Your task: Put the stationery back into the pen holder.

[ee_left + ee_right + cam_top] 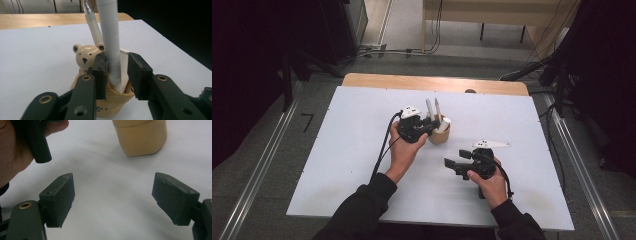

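A tan bear-shaped pen cup (439, 135) stands mid-table on the white board (352, 160). In the left gripper view the cup (112, 100) shows its bear face (86, 56) and holds a thick white pen (110, 37) and a thinner cream pen (92, 25). My left gripper (116, 62) is at the cup's rim with the thick pen between its jaws: one pad touches it, the other stands apart. From above, that left gripper (431, 128) meets the cup from the left. My right gripper (453, 159) lies near the table's front, open and empty (112, 180), facing the cup's base (140, 137).
The board lies on a wooden table whose far edge (412, 81) shows. Metal rails (262, 165) run along both sides of the floor. Cables and a desk (492, 10) are behind the table. In the right gripper view the left hand (12, 155) is close by.
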Motion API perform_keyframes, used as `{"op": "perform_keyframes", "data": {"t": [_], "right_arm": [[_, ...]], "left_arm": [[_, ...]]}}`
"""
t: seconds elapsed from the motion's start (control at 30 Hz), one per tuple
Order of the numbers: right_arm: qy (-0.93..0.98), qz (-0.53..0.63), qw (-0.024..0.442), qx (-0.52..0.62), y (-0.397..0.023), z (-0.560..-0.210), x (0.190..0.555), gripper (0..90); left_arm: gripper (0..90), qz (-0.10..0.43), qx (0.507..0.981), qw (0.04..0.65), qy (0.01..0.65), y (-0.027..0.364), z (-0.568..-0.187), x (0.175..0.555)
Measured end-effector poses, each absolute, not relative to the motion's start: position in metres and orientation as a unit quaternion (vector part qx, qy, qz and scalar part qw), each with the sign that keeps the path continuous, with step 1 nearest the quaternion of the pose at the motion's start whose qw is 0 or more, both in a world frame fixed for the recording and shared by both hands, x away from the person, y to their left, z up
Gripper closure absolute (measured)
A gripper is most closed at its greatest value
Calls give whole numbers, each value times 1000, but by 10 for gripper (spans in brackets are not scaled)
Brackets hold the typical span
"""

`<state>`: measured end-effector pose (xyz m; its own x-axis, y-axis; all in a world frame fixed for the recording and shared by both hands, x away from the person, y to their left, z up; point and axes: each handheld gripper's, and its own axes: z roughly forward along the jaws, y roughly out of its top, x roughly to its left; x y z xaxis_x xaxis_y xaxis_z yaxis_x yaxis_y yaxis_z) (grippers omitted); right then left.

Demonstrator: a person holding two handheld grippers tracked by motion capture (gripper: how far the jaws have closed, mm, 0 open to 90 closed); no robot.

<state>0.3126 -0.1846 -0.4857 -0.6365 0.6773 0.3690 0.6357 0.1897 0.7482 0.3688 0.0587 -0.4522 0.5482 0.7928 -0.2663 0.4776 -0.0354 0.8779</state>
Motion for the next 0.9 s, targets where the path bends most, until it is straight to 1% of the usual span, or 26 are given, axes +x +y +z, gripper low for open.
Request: {"op": "perform_keyframes", "data": {"t": [0.2,0.6,0.8,0.9], "right_arm": [[771,473,22,425,-185,-486,313,169],[770,473,22,426,-185,-486,313,169],[771,472,25,427,-185,-486,313,169],[771,472,25,427,-185,-486,313,169]], "left_arm": [[559,164,705,516,459,60,-451,365],[483,166,701,508,472,70,-456,364],[410,154,699,505,483,72,-456,361],[373,148,708,497,479,72,-455,359]]}}
